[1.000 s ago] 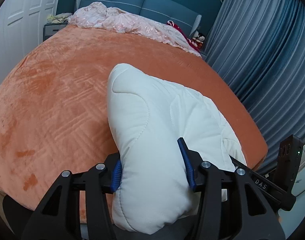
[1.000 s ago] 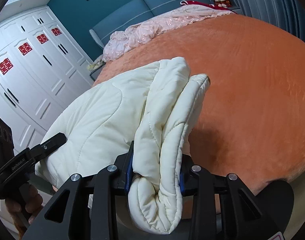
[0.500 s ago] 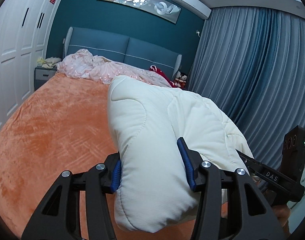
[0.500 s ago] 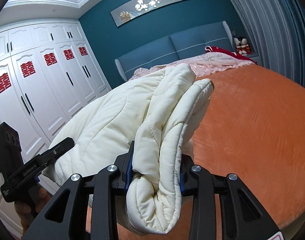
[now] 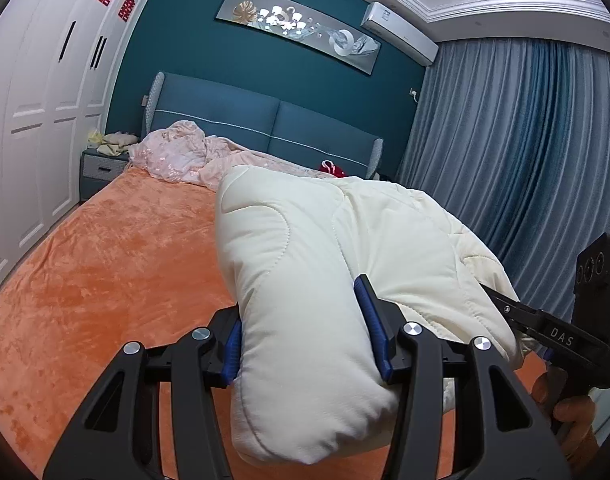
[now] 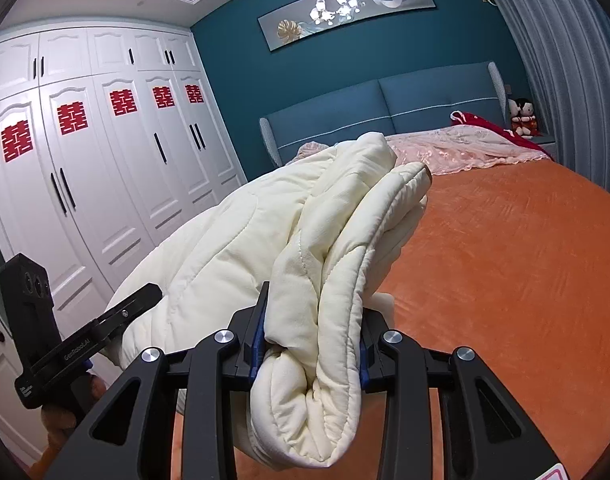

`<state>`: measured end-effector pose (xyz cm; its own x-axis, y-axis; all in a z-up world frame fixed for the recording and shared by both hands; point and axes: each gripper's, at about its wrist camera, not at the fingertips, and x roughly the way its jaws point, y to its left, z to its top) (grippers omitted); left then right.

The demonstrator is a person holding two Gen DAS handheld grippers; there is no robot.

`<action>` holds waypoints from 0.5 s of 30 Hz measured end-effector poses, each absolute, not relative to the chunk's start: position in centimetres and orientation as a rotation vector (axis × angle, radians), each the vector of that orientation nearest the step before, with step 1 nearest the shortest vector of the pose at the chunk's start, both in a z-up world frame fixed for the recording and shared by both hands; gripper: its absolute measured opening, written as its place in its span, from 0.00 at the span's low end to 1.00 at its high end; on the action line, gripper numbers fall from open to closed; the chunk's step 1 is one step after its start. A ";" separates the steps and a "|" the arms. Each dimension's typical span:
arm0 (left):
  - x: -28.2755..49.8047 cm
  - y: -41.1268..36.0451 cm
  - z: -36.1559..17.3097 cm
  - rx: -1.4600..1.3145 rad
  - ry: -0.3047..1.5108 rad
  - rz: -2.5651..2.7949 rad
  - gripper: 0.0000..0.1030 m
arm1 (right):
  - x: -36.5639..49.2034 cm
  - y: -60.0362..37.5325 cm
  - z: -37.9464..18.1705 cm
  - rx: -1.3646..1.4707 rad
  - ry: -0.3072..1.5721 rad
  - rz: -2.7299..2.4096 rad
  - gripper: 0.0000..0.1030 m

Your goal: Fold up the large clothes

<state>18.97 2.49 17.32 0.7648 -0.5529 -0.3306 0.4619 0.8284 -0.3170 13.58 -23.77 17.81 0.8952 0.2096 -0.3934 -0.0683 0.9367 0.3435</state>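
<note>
A cream quilted padded garment (image 5: 305, 272) hangs between both grippers, lifted above the orange bed (image 5: 105, 264). My left gripper (image 5: 305, 332) is shut on one bunched end of it. My right gripper (image 6: 311, 332) is shut on a thick folded bundle of the same garment (image 6: 337, 240). The right gripper also shows at the right edge of the left wrist view (image 5: 553, 332); the left gripper shows at the left of the right wrist view (image 6: 85, 340). The garment's lower part hangs below both views, hidden.
A pink bedspread (image 5: 185, 156) lies crumpled at the blue headboard (image 6: 385, 116), with a red item (image 6: 489, 124). White wardrobes (image 6: 85, 168) stand on the left, blue curtains (image 5: 525, 152) on the right, a nightstand (image 5: 101, 168) by the bed.
Both grippers have risen and tilted up with the garment. The garment has come off the bed surface; the wall and ceiling now fill the upper views.
</note>
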 end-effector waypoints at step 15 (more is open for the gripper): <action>28.7 5.5 0.3 -0.272 0.703 -0.425 0.47 | 25.6 -19.9 -0.6 0.376 0.780 0.127 0.32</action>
<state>28.73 5.50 0.33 0.6832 -0.4635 -0.5642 0.2837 0.8805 -0.3798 25.61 -19.88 -0.61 0.7073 0.2486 -0.6618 0.0262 0.9263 0.3760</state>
